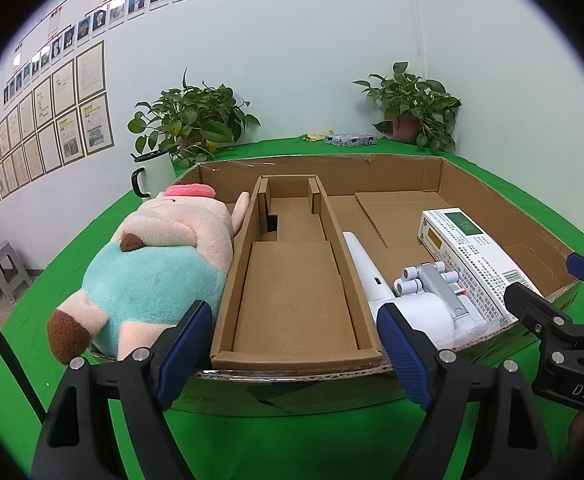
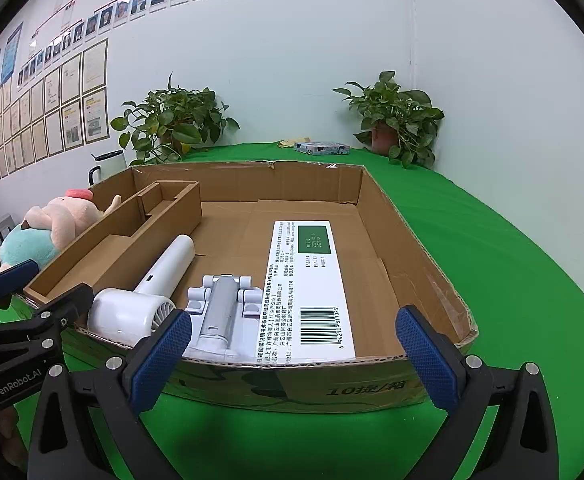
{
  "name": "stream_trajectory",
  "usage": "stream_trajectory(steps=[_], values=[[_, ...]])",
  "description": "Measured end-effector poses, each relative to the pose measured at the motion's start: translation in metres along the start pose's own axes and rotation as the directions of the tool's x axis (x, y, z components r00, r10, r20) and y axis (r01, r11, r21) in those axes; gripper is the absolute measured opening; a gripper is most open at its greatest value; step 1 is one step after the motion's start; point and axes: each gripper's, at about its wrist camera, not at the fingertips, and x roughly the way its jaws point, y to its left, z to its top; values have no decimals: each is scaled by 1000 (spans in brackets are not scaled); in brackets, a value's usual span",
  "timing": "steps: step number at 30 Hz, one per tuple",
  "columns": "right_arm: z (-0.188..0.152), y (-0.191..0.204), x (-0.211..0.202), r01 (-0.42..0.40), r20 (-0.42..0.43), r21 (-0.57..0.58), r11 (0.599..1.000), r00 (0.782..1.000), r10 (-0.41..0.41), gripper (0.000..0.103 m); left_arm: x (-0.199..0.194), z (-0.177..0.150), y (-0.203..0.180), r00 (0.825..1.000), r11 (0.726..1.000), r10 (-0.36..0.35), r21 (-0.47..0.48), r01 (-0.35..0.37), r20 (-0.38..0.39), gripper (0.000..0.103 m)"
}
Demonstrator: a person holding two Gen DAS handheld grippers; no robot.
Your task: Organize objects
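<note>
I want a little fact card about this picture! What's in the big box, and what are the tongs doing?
container: big cardboard tray on a green table
left section: plush pig
middle section: narrow cardboard insert, nothing in it
right section: white handheld fan, grey and white toy, white medicine box
left tongs: open, holding nothing, in front of the tray
right tongs: open, holding nothing, in front of the tray
behind the tray: two potted plants, white mug

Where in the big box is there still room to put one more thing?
The narrow cardboard inner tray is bare. So is the big cardboard box's floor behind and right of the white printed carton. The near end is crowded: white handheld fan, grey-and-white toy, carton. The pink-and-teal plush pig fills the left side.
</note>
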Motion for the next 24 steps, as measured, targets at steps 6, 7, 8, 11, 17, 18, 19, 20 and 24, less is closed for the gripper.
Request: stream_trajectory(steps=[6, 7, 8, 11, 17, 18, 19, 20, 24], values=[[0, 0, 0, 1, 0, 0, 1000, 1000, -1, 103, 0, 0, 0, 1000, 1000, -1, -1, 1, 0, 85], [0, 1, 0, 1, 0, 0, 1000, 1000, -1, 103, 0, 0, 0, 1000, 1000, 0, 0, 0, 0, 85], [0, 1, 0, 1, 0, 1, 1000, 1000, -1, 103, 0, 0, 0, 1000, 1000, 0, 0, 0, 0, 85], [0, 1, 0, -3, 0, 1, 1000, 1000, 3, 103, 0, 0, 0, 1000, 1000, 0, -1, 0, 0, 85], [0, 2, 0, -2, 0, 1, 1000, 1000, 2, 103, 1, 0, 1, 1000, 1000, -7, -5, 7, -3, 85], [-1, 2, 0, -2, 0, 0, 1000, 1000, 2, 103, 1, -1, 1, 1000, 1000, -6, -5, 6, -3, 85], [0, 2, 0, -1, 0, 0, 1000, 1000, 1, 103, 1, -1, 1, 1000, 1000, -6, -5, 6, -3, 85], [0, 2, 1, -1, -1, 0, 1000, 1000, 1, 103, 1, -1, 1, 1000, 1000, -6, -5, 6, -3, 85], [0, 2, 1, -1, -1, -1, 1000, 1000, 1, 103, 0, -1, 1, 1000, 1000, -6, -5, 6, -3, 85]])
